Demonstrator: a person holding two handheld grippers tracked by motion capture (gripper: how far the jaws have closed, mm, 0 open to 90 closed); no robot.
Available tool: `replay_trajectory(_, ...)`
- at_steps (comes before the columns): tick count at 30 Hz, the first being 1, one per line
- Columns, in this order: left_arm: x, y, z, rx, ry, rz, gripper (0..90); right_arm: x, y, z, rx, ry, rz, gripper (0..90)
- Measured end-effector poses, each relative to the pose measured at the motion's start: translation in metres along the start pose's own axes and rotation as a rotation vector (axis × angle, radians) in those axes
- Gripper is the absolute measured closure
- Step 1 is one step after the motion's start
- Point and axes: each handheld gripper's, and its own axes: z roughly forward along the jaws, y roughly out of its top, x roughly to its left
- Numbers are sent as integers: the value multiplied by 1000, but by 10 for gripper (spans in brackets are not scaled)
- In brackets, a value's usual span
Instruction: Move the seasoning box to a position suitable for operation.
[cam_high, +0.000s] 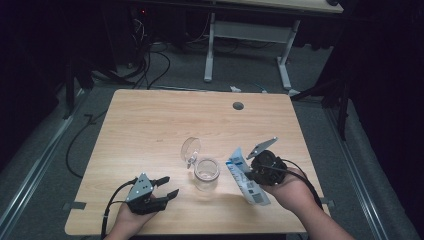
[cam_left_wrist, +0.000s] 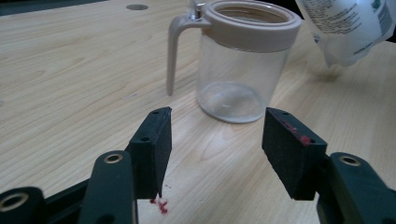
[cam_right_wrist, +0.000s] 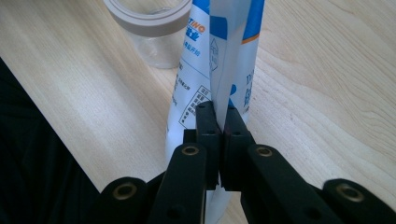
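Near left, I have the left gripper low over the light wooden table, jaws wide apart with nothing between them. Near right, my right gripper is clamped tight on the white-and-blue printed plastic pouch, held tilted. Between them, slightly farther, stands the clear plastic jar with beige rim, its hinged lid open.

Pouch top beyond frame edge
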Motion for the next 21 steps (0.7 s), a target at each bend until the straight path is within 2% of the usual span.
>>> replay_trajectory(7, -17, 2, 10, 2, -51, 34, 423, 3, 5, -1, 26, 6, -16, 892)
replay_trajectory(9, -25, 4, 16, 0, -79, 55, 422, 2, 7, -1, 36, 8, -20, 892)
replay_trajectory(13, -42, 11, 31, -12, -137, 59, 416, 1, 7, -1, 53, 13, -18, 893)
replay_trajectory(17, -61, 20, 43, -14, -162, 111, 406, 1, 7, -2, 56, 20, -17, 894)
replay_trajectory(19, -69, 24, 54, -20, -177, 107, 402, 0, 8, -2, 62, 20, -24, 894)
replay_trajectory(21, -74, 28, 63, -1, -202, 95, 403, 0, 8, -3, 63, 19, -28, 894)
